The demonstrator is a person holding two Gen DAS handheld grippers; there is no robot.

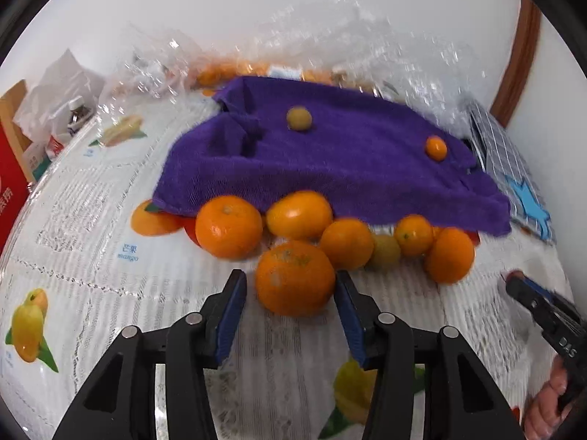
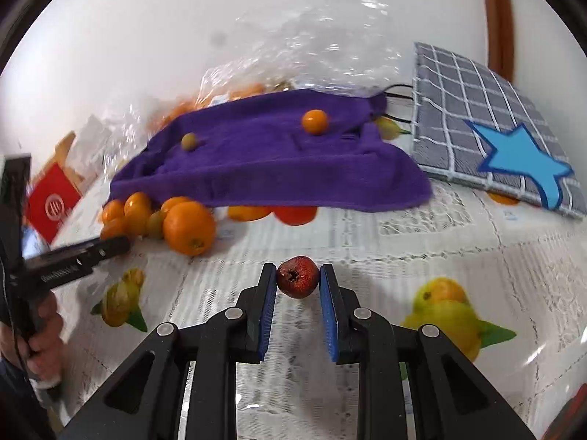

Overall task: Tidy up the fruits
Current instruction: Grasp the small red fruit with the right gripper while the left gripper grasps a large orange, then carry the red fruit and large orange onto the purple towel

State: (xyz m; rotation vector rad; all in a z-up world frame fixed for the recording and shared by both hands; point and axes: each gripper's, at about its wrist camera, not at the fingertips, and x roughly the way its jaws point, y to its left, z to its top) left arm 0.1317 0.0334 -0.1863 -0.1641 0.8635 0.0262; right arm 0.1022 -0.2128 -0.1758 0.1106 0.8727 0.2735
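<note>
Several oranges lie in a heap at the front edge of a purple towel (image 1: 330, 154). My left gripper (image 1: 290, 286) is open, its jaws on either side of the nearest orange (image 1: 295, 278), the right pad close to it. A small greenish fruit (image 1: 299, 118) and a small orange one (image 1: 436, 147) sit on the towel. My right gripper (image 2: 298, 279) is shut on a small red fruit (image 2: 297, 277) just above the tablecloth. The heap (image 2: 189, 227) and the towel (image 2: 271, 161) also show in the right wrist view.
A fruit-printed white lace tablecloth (image 1: 91, 227) covers the table. Crinkled clear plastic bags with more oranges (image 1: 227, 69) lie behind the towel. A grey checked cushion with a blue star (image 2: 488, 139) is at the right. A red box (image 1: 11, 168) stands at the left.
</note>
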